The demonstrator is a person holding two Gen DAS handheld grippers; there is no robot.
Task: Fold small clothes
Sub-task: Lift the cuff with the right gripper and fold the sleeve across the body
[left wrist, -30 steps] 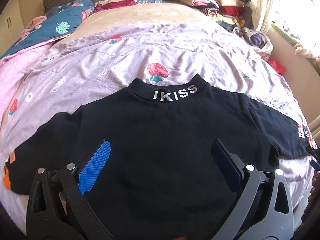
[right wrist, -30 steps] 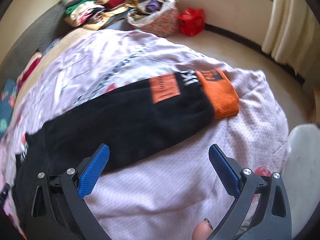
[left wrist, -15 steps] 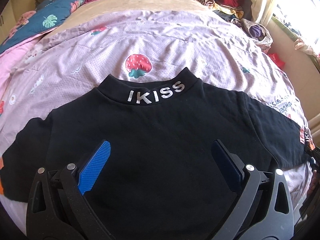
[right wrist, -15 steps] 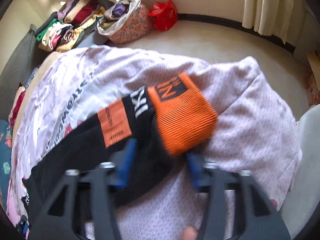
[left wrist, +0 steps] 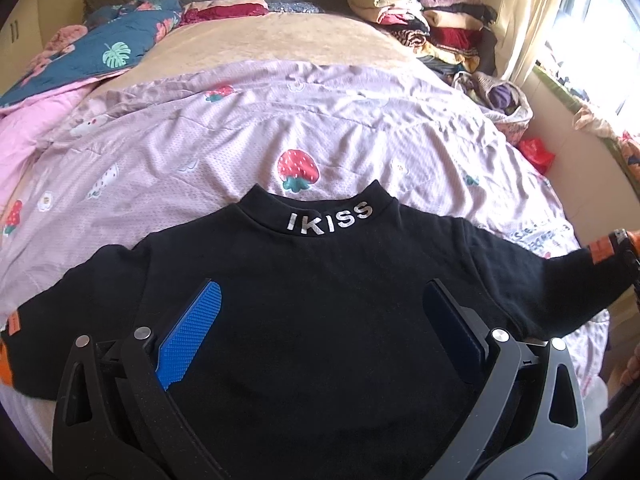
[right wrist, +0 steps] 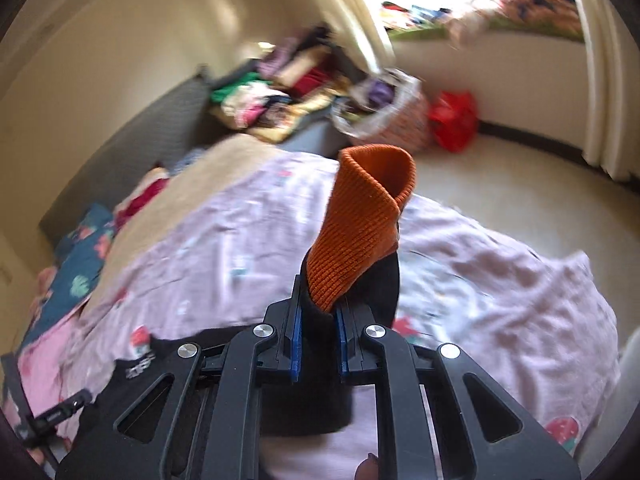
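A small black sweater (left wrist: 320,300) with "IKISS" on its collar lies spread flat on the lilac strawberry-print bedspread (left wrist: 280,128). My left gripper (left wrist: 320,336) is open and hovers over the sweater's chest, holding nothing. My right gripper (right wrist: 318,320) is shut on the sweater's right sleeve just below its orange ribbed cuff (right wrist: 360,232), and holds the cuff up off the bed. That raised sleeve end also shows at the right edge of the left wrist view (left wrist: 600,252). The left sleeve (left wrist: 48,328) lies flat.
A pile of folded clothes (left wrist: 420,20) sits at the head of the bed. A bag of clothes (right wrist: 384,116) and a red bag (right wrist: 452,120) stand on the floor by the wall. A blue floral quilt (left wrist: 100,52) lies far left.
My right gripper closed on the right sleeve near the orange cuff and lifted it off the bedspread. My left gripper stayed open over the sweater's body.
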